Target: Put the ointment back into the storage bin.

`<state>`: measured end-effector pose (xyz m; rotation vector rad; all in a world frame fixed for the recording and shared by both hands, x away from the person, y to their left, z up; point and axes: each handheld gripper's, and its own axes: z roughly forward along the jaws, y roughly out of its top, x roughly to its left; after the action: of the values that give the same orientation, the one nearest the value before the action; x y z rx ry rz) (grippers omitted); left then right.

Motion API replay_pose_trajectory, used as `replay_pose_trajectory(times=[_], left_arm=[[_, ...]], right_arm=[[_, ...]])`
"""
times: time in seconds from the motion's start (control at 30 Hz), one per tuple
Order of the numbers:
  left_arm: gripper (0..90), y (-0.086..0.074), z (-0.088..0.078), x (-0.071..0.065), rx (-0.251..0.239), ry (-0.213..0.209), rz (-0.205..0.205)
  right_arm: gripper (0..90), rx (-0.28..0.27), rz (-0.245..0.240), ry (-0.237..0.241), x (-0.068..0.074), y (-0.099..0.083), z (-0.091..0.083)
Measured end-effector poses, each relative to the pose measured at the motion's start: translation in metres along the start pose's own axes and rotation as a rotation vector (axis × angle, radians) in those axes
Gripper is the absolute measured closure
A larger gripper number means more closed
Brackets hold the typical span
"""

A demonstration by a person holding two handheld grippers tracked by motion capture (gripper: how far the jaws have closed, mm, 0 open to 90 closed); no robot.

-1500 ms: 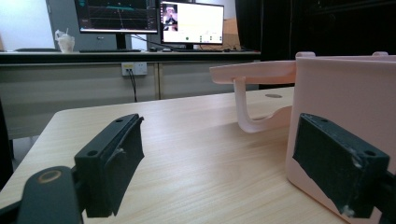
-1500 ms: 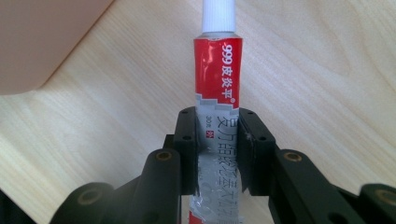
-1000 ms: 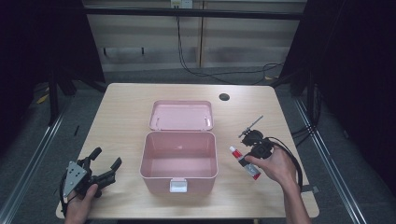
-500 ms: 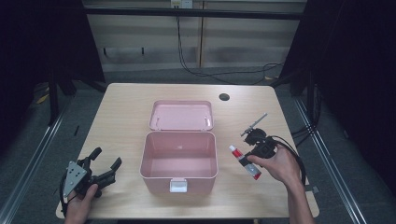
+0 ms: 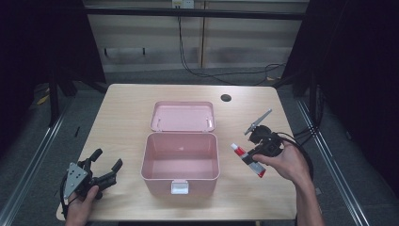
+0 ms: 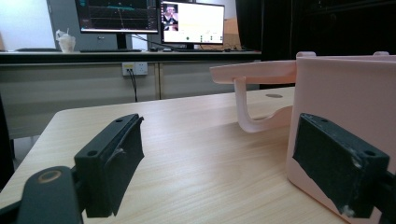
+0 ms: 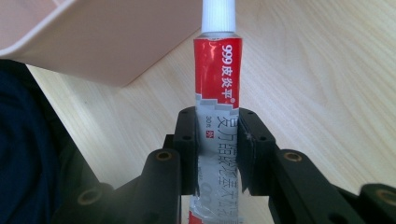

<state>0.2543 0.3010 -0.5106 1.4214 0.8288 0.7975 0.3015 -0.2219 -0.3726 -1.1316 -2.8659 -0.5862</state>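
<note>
Now, tube: a red, silver and white ointment tube (image 7: 217, 93) with a white cap, clamped between the right gripper's fingers (image 7: 187, 149), cap end pointing away from the hand; in the high view the tube (image 5: 248, 160) sits just right of the box, toward the surface's right edge.
Right gripper: the right gripper (image 5: 260, 147) is clenched on the tube's lower half.
Box: a pink box (image 5: 181, 176) stands open at the surface's middle, lid tipped back.
Left gripper: the left gripper (image 5: 104, 164) rests near the surface's front left corner, fingers released and spread wide.
</note>
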Motion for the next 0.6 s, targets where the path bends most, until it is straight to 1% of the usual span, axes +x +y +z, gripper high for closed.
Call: replay_pose_trajectory(times=[0.03,0.13,0.2,0.3,0.33,0.37,0.43,0.6], left_arm=[[15.7,0.000,0.000,0.000,0.000,0.008,0.006],[15.7,0.000,0.000,0.000,0.000,0.003,0.003],[15.7,0.000,0.000,0.000,0.000,0.008,0.006],[15.7,0.000,0.000,0.000,0.003,0.001,0.007],[15.7,0.000,-0.001,0.001,0.003,0.008,0.012],[15.7,0.000,0.000,0.000,0.003,0.001,0.004],[15.7,0.000,0.000,0.001,0.004,0.001,0.008],[15.7,0.000,0.000,0.000,0.000,0.002,0.001]], right_arm=[[71.6,0.002,-0.002,0.002,0.001,0.002,-0.002],[71.7,0.000,-0.018,0.005,0.003,0.008,-0.007],[71.6,0.012,-0.036,-0.008,0.005,0.012,-0.011],[71.6,0.012,-0.065,0.008,0.005,0.019,-0.015],[71.7,0.019,-0.067,0.011,0.006,0.022,-0.016],[71.6,0.024,-0.076,0.014,0.006,0.024,-0.017],[71.6,0.029,-0.082,0.020,0.007,0.028,-0.018],[71.6,0.045,-0.106,0.015,0.008,0.038,-0.024]])
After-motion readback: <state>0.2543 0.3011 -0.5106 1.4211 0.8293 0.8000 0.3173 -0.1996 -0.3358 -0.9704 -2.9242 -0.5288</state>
